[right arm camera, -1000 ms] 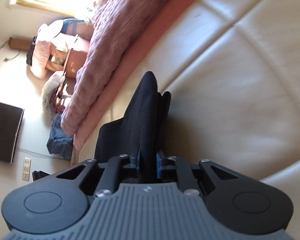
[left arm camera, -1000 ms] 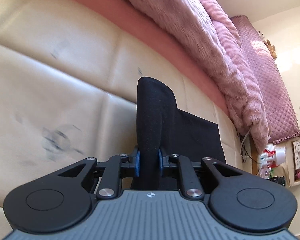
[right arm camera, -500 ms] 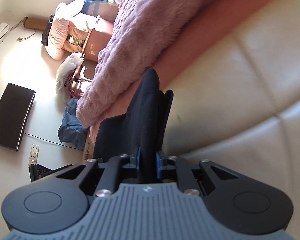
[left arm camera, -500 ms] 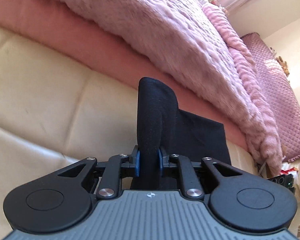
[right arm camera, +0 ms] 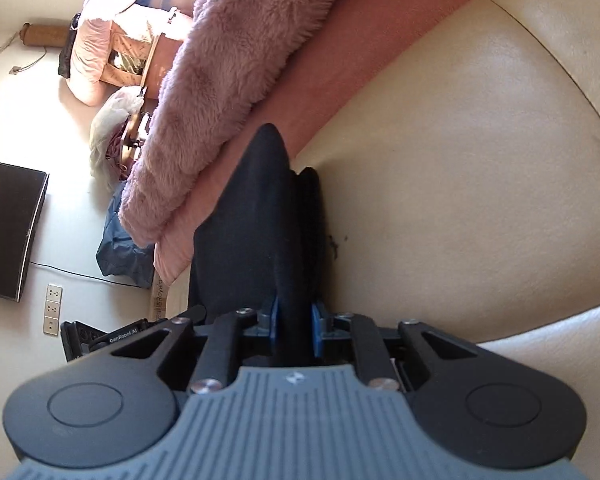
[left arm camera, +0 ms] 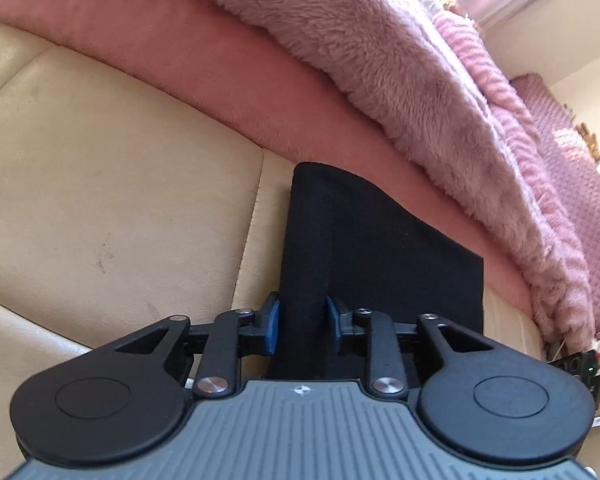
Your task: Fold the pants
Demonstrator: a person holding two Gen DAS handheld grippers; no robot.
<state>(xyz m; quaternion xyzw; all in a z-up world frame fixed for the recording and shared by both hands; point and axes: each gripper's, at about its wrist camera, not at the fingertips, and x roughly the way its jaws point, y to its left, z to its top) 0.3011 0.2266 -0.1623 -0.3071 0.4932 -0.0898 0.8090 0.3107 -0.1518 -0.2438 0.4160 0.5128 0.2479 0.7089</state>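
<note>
The black pants (left arm camera: 380, 248) lie on the cream padded surface (left arm camera: 120, 184), stretching toward the pink mattress edge. My left gripper (left arm camera: 302, 322) is shut on a fold of the pants, its blue pads (left arm camera: 271, 322) pressing the cloth from both sides. In the right wrist view the pants (right arm camera: 256, 232) rise as a pinched ridge in front of the camera. My right gripper (right arm camera: 294, 322) is shut on that ridge of the pants, blue pads (right arm camera: 317, 322) tight against it.
A pink fluffy blanket (left arm camera: 380, 60) hangs over the pink mattress edge (left arm camera: 204, 64) just beyond the pants. In the right wrist view the floor holds a blue garment (right arm camera: 118, 248), a black flat box (right arm camera: 10, 232) and a cluttered chair (right arm camera: 124, 48).
Both grippers have carried the held pants forward over the cream surface toward the pink mattress edge and blanket. More of the pants now lies flat. Both grips stayed shut.
</note>
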